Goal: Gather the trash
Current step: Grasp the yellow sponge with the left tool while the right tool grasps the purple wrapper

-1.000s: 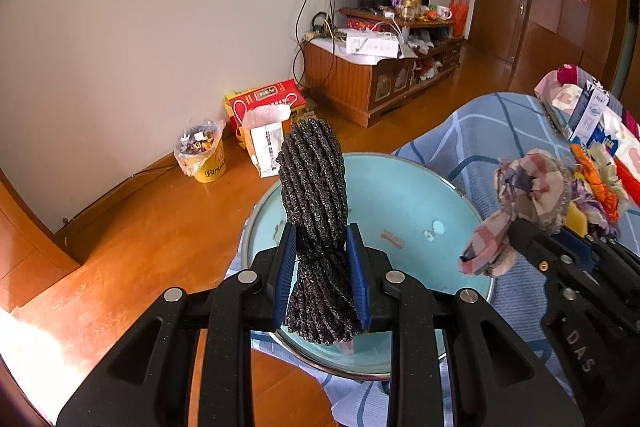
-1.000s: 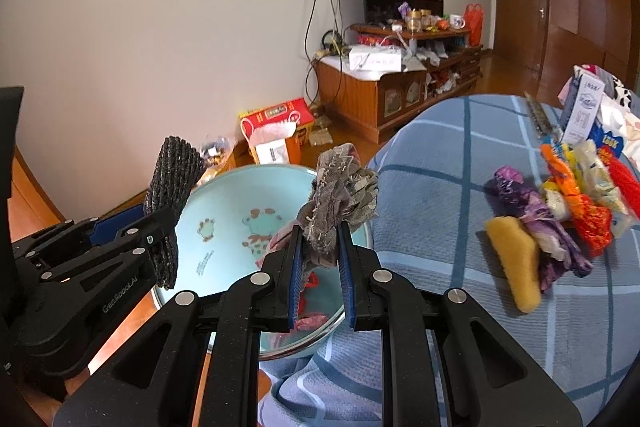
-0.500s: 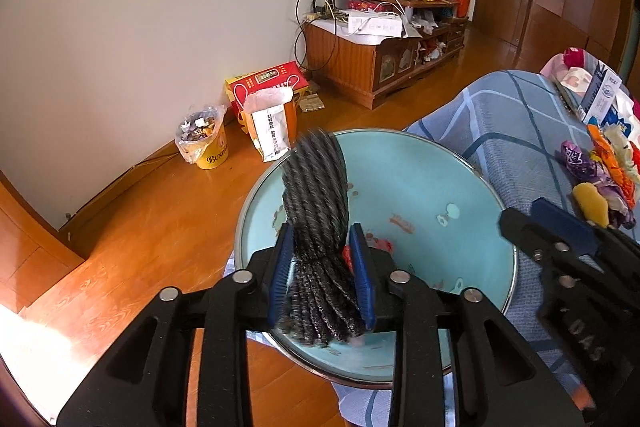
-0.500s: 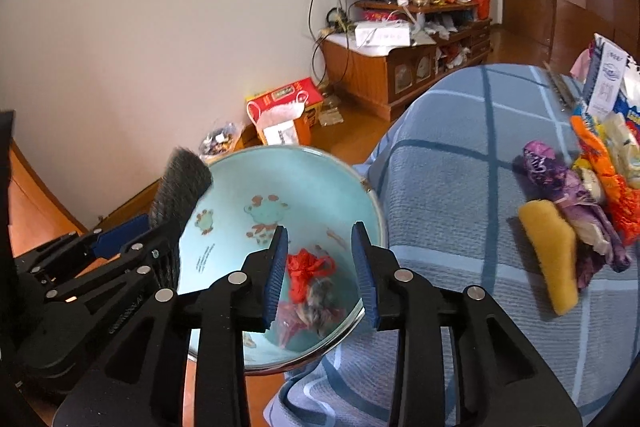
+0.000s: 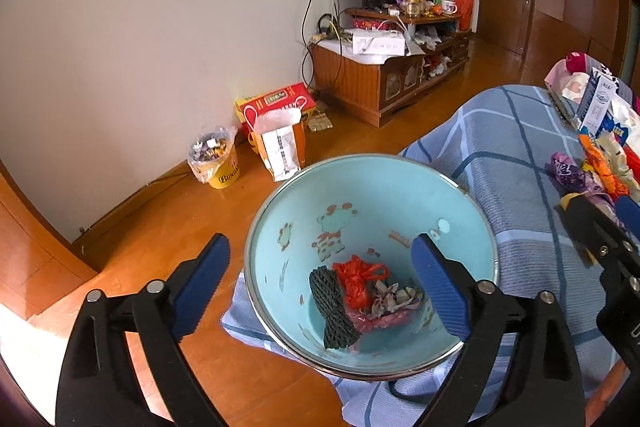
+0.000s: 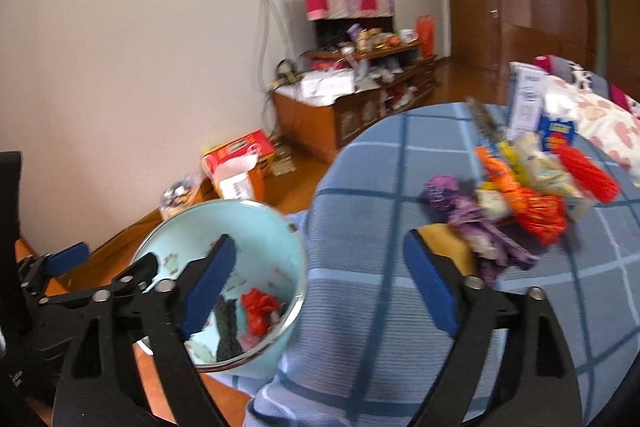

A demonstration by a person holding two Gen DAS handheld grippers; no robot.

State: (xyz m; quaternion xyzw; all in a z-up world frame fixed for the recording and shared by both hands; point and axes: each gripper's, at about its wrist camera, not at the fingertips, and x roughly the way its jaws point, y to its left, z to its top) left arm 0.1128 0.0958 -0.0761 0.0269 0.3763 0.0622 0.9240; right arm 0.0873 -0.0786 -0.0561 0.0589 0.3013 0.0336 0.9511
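Note:
A light blue basin [image 5: 400, 187] with cartoon prints sits at the edge of the blue checked cloth [image 5: 516, 163]. In it lie a dark knitted roll [image 5: 334, 309], a red plastic bag [image 5: 356, 281] and a grey-pink rag [image 5: 394, 301]. My left gripper [image 5: 320, 283] is open and empty just above the basin. My right gripper [image 6: 316, 283] is open and empty over the cloth [image 6: 360, 195], to the right of the basin [image 6: 260, 227]. A pile of trash lies ahead of it: a purple wrapper [image 6: 468, 207], an orange bag [image 6: 536, 207], a yellow sponge [image 6: 444, 247].
Cartons [image 6: 528, 99] and a red mesh piece [image 6: 588, 175] lie further back on the cloth. On the wooden floor stand a yellow bin [image 5: 218, 163], a paper bag [image 5: 282, 147] and a TV cabinet [image 5: 384, 79] against the white wall.
My left gripper opened and let the dark knitted roll fall into the basin. My right gripper opened wider and swung right toward the trash pile.

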